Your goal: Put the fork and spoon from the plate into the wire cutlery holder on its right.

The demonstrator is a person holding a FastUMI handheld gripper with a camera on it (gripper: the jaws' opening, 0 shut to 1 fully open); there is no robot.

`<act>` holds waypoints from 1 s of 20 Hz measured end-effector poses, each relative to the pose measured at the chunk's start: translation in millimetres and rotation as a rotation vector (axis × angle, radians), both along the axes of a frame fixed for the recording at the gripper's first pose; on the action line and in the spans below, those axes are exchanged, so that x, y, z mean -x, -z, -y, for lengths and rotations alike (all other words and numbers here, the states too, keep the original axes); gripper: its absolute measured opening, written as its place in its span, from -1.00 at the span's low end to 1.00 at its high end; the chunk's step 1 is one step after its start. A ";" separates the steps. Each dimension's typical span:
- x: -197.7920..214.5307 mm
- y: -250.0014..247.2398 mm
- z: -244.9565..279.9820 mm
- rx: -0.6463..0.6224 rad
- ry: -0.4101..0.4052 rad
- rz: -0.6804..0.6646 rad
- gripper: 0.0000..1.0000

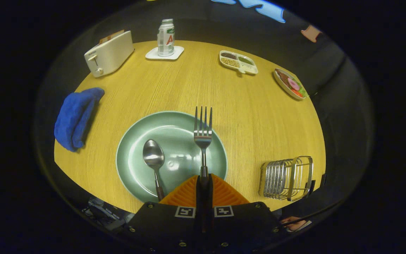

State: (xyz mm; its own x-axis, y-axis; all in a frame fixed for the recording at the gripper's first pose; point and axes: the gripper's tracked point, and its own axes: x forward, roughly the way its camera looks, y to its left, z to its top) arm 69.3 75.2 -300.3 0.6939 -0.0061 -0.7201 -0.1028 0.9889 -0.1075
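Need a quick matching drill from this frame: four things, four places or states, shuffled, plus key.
Things:
1. fork
2. spoon
3. wire holder
4. blue cloth

Places or states:
A. on the table, beyond the plate's far side from the holder
B. handle pinched between the fingers of the gripper
C. lying loose on the plate
D. on the table beside the plate, nothing in it

Pairs: 1-B, 2-C, 3-D, 4-A

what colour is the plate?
Pale green plate, clearest in the gripper view; the hand-held gripper is shut on the fork above it.
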 end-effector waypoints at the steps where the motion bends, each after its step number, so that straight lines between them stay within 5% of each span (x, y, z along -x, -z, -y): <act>1: -1.2 -6.7 7.8 -0.007 0.026 0.016 -0.90; 8: 9.0 -34.3 59.9 -0.047 0.210 0.050 -0.90; 20: 65.5 -13.4 126.4 -0.136 0.493 -0.088 -0.90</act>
State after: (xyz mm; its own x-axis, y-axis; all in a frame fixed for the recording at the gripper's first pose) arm 3.8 -51.2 -286.9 0.5684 -0.2197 -0.7929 0.3763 0.9264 0.0131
